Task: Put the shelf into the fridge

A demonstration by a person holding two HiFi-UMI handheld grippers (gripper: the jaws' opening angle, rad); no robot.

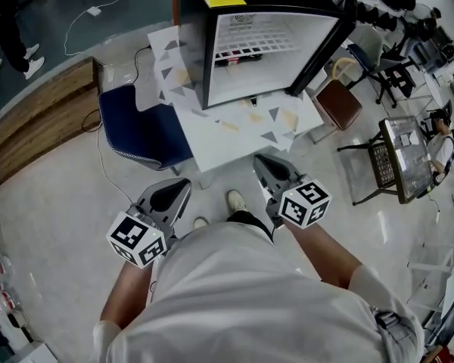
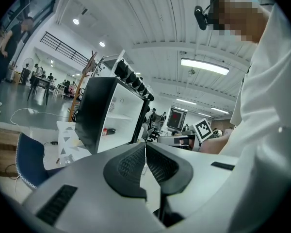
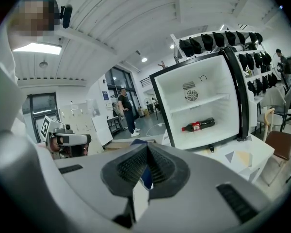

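The small fridge (image 1: 265, 59) stands open on a low white table (image 1: 234, 138), its door (image 1: 325, 44) swung to the right. Inside, a white shelf (image 3: 199, 102) spans the upper part, and a dark bottle (image 3: 198, 125) lies on the floor of the cabinet. The head view shows a grid-like shelf (image 1: 253, 36) in there too. Both grippers hover in front of the person's body, short of the table. My left gripper (image 1: 183, 184) (image 2: 145, 147) has its jaws together with nothing between them. My right gripper (image 1: 261, 161) (image 3: 147, 147) is likewise shut and empty.
A blue chair (image 1: 140, 131) stands left of the table, a brown stool (image 1: 340, 104) to its right, and a wire cart (image 1: 397, 157) further right. A wooden bench (image 1: 38, 112) runs along the left. A person (image 3: 126, 111) stands far behind.
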